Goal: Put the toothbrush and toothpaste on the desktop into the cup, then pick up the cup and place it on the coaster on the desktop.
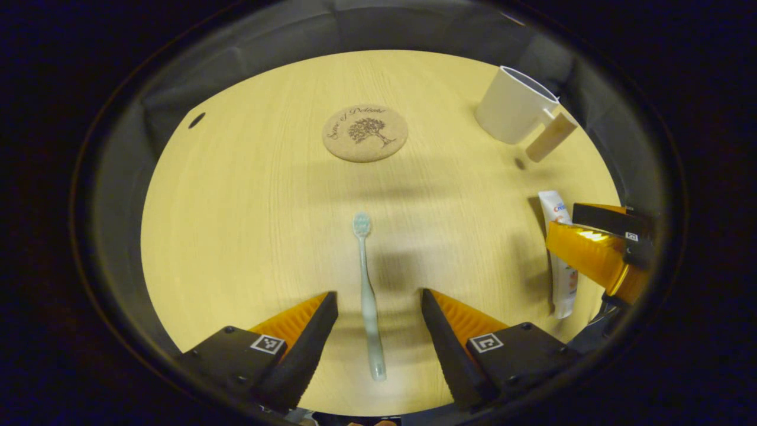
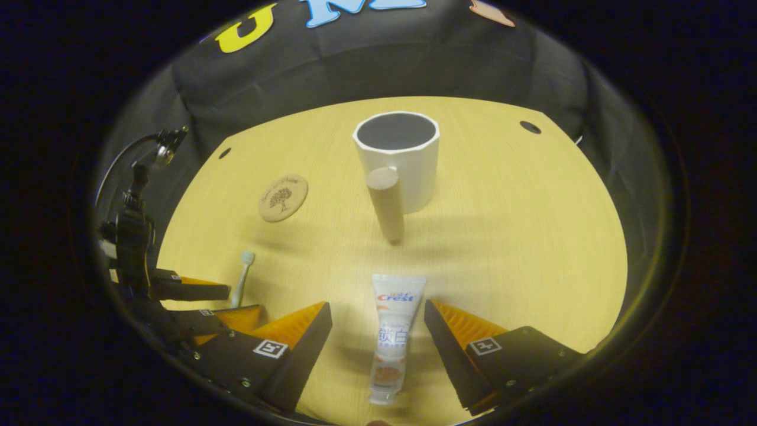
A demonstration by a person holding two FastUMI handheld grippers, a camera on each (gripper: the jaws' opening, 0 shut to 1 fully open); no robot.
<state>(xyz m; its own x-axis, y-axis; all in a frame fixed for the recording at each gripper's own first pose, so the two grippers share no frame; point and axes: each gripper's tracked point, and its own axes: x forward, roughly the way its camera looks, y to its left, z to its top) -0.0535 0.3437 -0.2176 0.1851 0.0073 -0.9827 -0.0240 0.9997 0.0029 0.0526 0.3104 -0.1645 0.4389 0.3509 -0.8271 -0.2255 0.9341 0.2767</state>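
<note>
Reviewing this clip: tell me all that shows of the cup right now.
The cup is white, matte like plastic or ceramic, with a faceted rim and a dark, empty-looking inside. A tan, wood-like cylindrical handle juts from its side, sloping down toward the desktop. It stands upright on its base, beyond the toothpaste and apart from the coaster. Neither gripper touches it.

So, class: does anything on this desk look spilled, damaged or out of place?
Nothing stands out. The toothbrush and toothpaste tube lie flat, each between open gripper fingers; the white cup stands upright and the cork coaster is bare.
</note>
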